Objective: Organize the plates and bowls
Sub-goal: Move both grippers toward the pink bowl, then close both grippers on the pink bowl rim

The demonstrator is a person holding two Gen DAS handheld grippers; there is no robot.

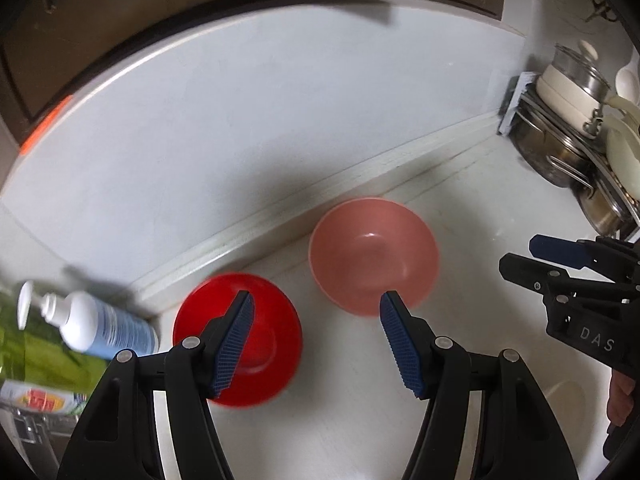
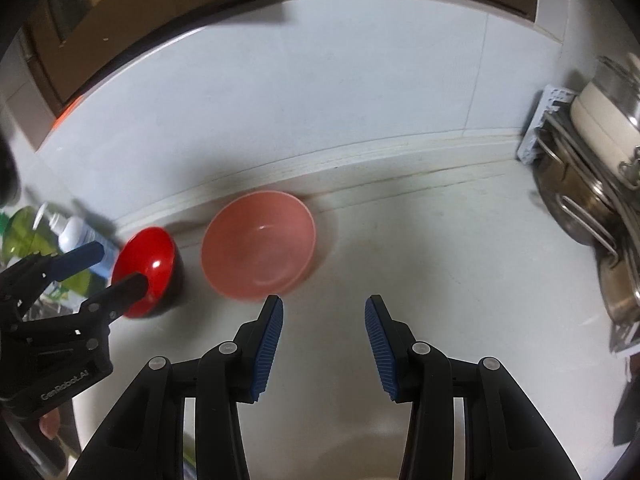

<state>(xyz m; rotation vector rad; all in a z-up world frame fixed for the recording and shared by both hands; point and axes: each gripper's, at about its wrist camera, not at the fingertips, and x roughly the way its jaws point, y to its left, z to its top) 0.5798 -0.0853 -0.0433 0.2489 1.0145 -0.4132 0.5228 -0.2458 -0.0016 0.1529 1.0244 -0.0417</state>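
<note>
Two bowls stand on the white counter (image 1: 480, 200) near the back wall: a red bowl (image 1: 272, 340) on the left and a larger pink bowl (image 1: 374, 256) beside it, both upright and empty. My left gripper (image 1: 318, 296) hovers open above them, its left finger over the red bowl and its right finger at the pink bowl's near rim. Nothing is between its pads. In the right wrist view the red bowl (image 2: 148, 256) has a dark outside and the pink bowl (image 2: 258, 248) lies just ahead and left of my right gripper (image 2: 324, 300), which is open and empty. The left gripper (image 2: 120, 266) shows at the red bowl.
A white pump bottle (image 1: 92, 324) lies beside a green bottle (image 1: 36, 344) at the left. A rack of metal pots and a cream pan (image 1: 568, 120) fills the right corner. The right gripper (image 1: 520, 258) enters from the right, with a hand (image 1: 620, 400) behind it.
</note>
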